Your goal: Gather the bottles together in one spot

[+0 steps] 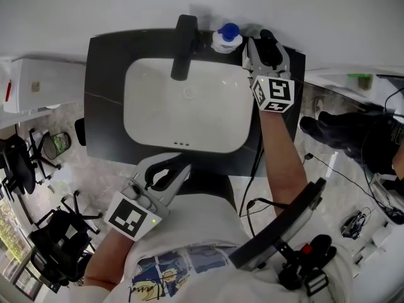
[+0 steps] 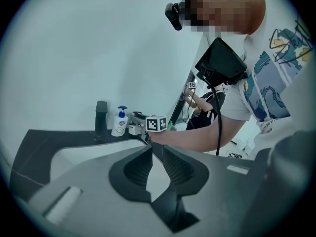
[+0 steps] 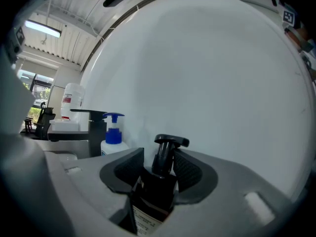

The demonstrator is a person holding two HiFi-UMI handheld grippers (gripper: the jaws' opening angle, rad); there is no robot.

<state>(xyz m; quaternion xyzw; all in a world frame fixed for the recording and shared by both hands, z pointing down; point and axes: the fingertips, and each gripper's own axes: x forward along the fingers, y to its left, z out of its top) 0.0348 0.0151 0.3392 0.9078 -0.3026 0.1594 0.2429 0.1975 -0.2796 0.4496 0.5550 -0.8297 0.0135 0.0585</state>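
My left gripper hangs near me, jaws a little apart, holding nothing. The white bottle stands far back, right of the tap. My right gripper squeezes the dark bottle just right of it. If I bump them together, one may tip into the sink.

- Left gripper: held low, close to the torso, tilted downward. Jaws a little apart, empty.
- Right gripper: roughly level, jaws clamped on a dark bottle.
- Right forearm: bare, stretched forward.
- Left arm: bent at the body.
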